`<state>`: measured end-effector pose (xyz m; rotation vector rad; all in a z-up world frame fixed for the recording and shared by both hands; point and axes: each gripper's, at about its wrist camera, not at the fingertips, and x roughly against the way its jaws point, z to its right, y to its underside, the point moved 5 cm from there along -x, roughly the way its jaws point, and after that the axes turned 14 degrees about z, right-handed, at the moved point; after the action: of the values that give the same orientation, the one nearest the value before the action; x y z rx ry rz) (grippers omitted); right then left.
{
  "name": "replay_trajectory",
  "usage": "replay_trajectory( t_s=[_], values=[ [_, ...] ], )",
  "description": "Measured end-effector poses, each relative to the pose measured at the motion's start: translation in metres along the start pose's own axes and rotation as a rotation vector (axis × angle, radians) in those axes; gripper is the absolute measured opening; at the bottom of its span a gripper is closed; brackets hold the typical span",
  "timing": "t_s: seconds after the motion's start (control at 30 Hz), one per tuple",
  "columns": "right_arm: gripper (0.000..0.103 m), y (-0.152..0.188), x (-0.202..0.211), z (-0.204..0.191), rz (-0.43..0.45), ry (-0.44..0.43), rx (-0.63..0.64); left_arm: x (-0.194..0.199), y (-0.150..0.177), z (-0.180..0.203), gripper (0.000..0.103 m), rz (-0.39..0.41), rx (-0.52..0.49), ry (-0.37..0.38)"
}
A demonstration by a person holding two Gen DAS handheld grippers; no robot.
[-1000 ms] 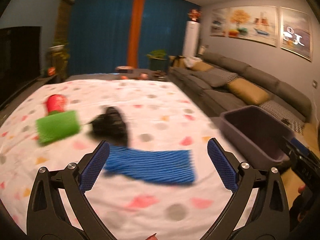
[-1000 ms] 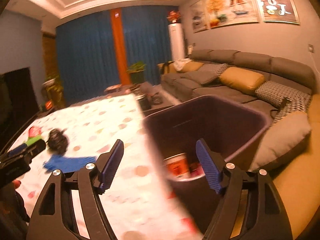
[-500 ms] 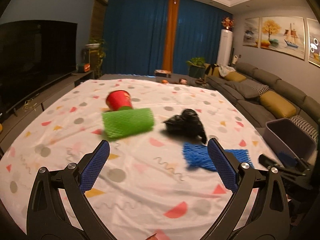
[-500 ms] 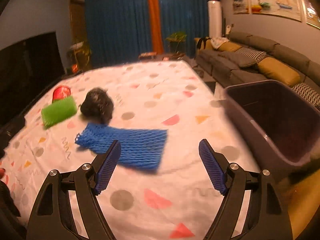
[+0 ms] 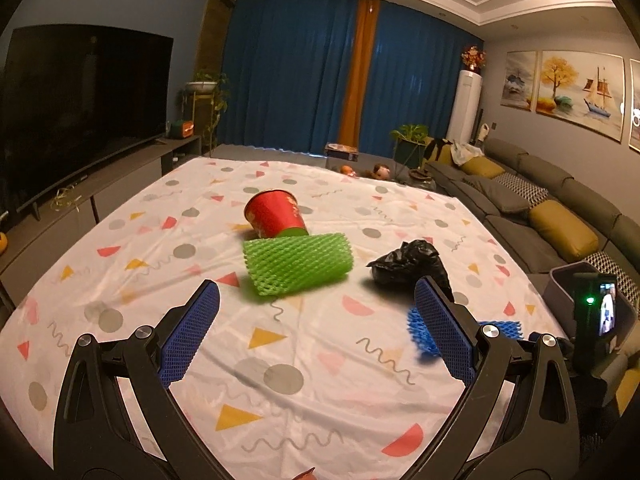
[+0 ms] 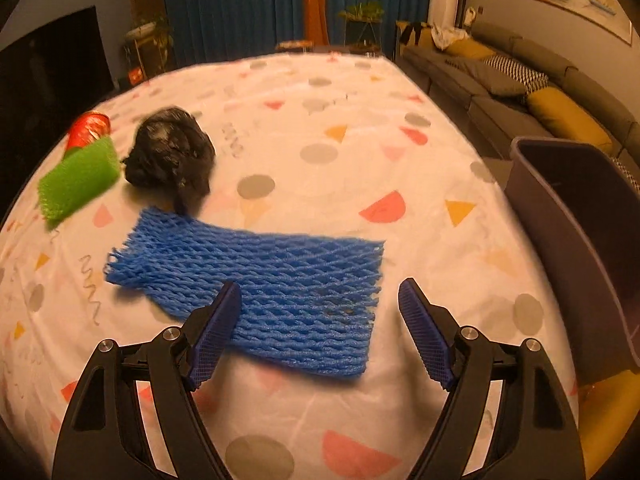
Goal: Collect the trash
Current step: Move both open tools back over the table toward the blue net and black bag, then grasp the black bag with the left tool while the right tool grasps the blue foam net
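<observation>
Trash lies on a patterned tablecloth (image 5: pixel 280 380): a red paper cup (image 5: pixel 274 214) on its side, a green foam net sleeve (image 5: pixel 298 262) just in front of it, a crumpled black plastic bag (image 5: pixel 408 266) and a flat blue foam net (image 6: pixel 260 280). My left gripper (image 5: pixel 316 328) is open and empty, a short way in front of the green sleeve. My right gripper (image 6: pixel 320 328) is open and empty, low over the near edge of the blue net. The blue net (image 5: pixel 424 334) shows partly behind my left gripper's right finger. The cup (image 6: pixel 88 128), green sleeve (image 6: pixel 78 180) and bag (image 6: pixel 172 156) sit beyond the net.
A dark purple bin (image 6: pixel 580 216) stands off the table's right edge, also in the left wrist view (image 5: pixel 568 284) behind the right gripper's device. A grey sofa (image 5: pixel 540 200) runs along the right wall. A TV (image 5: pixel 80 108) on a low cabinet is at the left.
The left gripper has swung left, from facing the blue net to facing the green sleeve and cup. The right gripper has turned from the bin and moved down close over the blue net.
</observation>
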<state>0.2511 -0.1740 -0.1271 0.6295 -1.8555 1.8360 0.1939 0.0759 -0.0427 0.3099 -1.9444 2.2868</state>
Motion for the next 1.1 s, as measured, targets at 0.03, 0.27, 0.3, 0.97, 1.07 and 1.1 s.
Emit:
replay_trajectory(
  t_s=[0.03, 0.27, 0.3, 0.97, 1.07, 1.1],
  values=[
    [0.079, 0.000, -0.002, 0.000, -0.003, -0.002, -0.004, -0.001, 0.001, -0.001, 0.096, -0.002, 0.003, 0.003],
    [0.076, 0.000, -0.009, -0.001, -0.019, -0.013, -0.015, -0.007, 0.004, -0.001, 0.096, -0.018, 0.010, 0.011],
    [0.073, 0.000, -0.009, -0.001, -0.018, -0.021, -0.015, -0.007, 0.005, -0.001, 0.096, -0.020, 0.009, 0.012],
    [0.014, -0.022, 0.037, 0.006, 0.197, -0.028, -0.012, -0.026, 0.009, 0.054, 0.096, -0.054, -0.027, 0.107],
    [0.014, -0.032, 0.058, 0.023, 0.268, 0.000, -0.028, -0.040, 0.011, 0.075, 0.096, -0.064, -0.035, 0.126],
    [0.014, -0.035, 0.065, 0.029, 0.287, 0.003, -0.035, -0.048, 0.011, 0.083, 0.096, -0.069, -0.037, 0.130]
  ],
)
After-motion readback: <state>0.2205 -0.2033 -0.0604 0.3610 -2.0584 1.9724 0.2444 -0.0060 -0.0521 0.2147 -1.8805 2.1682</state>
